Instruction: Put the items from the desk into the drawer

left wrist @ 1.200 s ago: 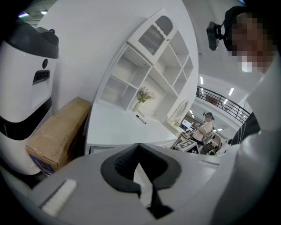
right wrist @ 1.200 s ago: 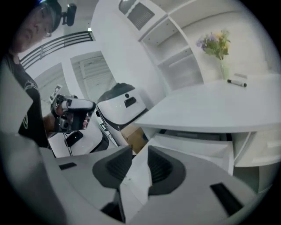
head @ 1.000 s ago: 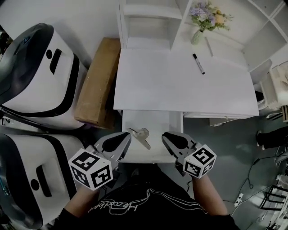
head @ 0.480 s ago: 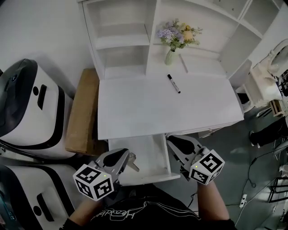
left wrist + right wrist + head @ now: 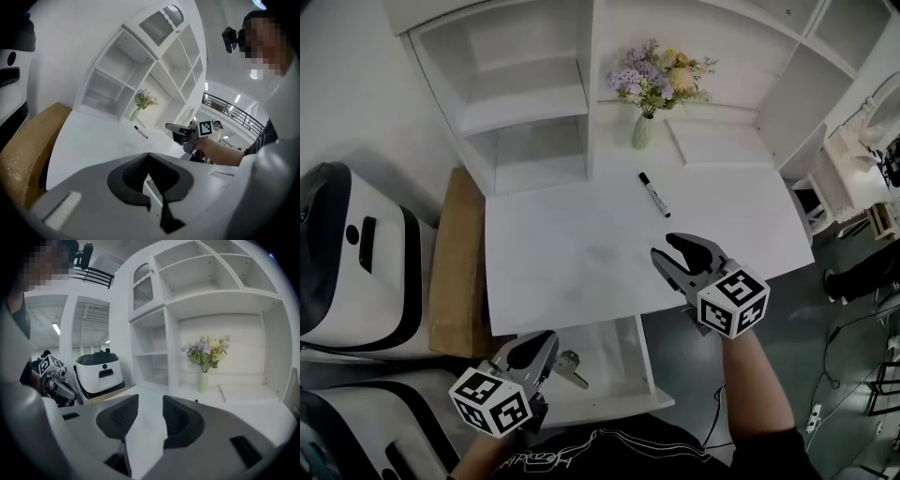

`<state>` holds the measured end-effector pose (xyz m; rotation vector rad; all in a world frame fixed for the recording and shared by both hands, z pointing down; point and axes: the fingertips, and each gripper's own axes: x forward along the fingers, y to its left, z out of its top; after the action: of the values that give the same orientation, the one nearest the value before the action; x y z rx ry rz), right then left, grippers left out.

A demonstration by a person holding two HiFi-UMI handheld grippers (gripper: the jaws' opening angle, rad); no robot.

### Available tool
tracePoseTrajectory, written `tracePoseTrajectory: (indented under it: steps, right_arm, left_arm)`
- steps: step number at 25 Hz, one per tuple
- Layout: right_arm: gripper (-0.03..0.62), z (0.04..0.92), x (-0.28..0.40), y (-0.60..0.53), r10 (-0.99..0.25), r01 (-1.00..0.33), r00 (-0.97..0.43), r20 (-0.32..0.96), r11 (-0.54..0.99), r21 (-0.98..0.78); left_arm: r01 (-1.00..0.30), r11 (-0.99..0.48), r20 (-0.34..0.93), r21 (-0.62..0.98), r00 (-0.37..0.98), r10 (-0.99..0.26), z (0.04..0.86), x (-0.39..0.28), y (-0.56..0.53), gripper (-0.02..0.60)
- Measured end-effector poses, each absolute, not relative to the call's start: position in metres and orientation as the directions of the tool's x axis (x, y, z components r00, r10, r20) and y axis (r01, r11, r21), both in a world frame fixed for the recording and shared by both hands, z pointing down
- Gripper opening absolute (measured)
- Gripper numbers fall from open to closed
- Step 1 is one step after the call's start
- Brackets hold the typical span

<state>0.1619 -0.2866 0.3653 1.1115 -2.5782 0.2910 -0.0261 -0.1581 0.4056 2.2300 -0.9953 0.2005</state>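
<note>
**Marker the last item out as the right tongs leave the drawer**

Marker (image 5: 653, 195) lies alone on the white counter (image 5: 572, 253), in front of the vase (image 5: 644, 131) and well apart from everything else. That is the item to watch now. A second ago both tools were low over the open drawer (image 5: 649, 367). Now the right tongs (image 5: 664, 247) are up and over the counter, nose pointing toward the marker but still short of it. Their jaws have just been opening, and there is clear space between them with only bare counter showing through, so they hold nothing. The left tongs (image 5: 546, 342) have slid to the drawer's left edge and sit pinched together, empty, just beside a small metal key (image 5: 570, 367) that lies in the drawer.

So one item looks delivered, and this reads as the switch to the next pick. The drawer is still pulled out and ready. What's left is the reach across, a clean close along that slim barrel, and the carry back. A thin round marker could roll if it's nudged first.
</note>
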Motion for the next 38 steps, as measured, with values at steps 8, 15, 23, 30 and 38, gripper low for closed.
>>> tracePoseTrajectory:
  steps: [8, 15, 23, 30, 38]
  right_arm:
    - [0.163, 0.454, 0.215, -0.389, -0.668, -0.838, -0.461, 0.585, 0.543, -0.04]
    - [0.166, 0.514, 0.235, -0.424, -0.619, -0.856, -0.36, 0.698, 0.516, 0.017]
    - [0.114, 0.535, 0.243, -0.452, -0.607, -0.88, -0.291, 0.74, 0.473, 0.042]
    - [0.081, 0.538, 0.241, -0.45, -0.604, -0.879, -0.277, 0.747, 0.473, 0.057]
    - [0.077, 0.523, 0.233, -0.434, -0.613, -0.875, -0.27, 0.742, 0.479, 0.077]
  left_arm:
    - [-0.735, -0.422, 0.448, 0.531, 0.666, -0.597, 0.432, -0.038, -0.184, 0.009]
    - [-0.754, -0.381, 0.5, 0.535, 0.646, -0.577, 0.462, -0.045, -0.185, 0.009]
    - [-0.765, -0.369, 0.513, 0.529, 0.634, -0.579, 0.466, -0.051, -0.187, 0.009]
    - [-0.774, -0.36, 0.516, 0.52, 0.621, -0.59, 0.463, -0.06, -0.182, 0.009]
    - [-0.776, -0.372, 0.511, 0.51, 0.621, -0.595, 0.453, -0.065, -0.163, 0.009]
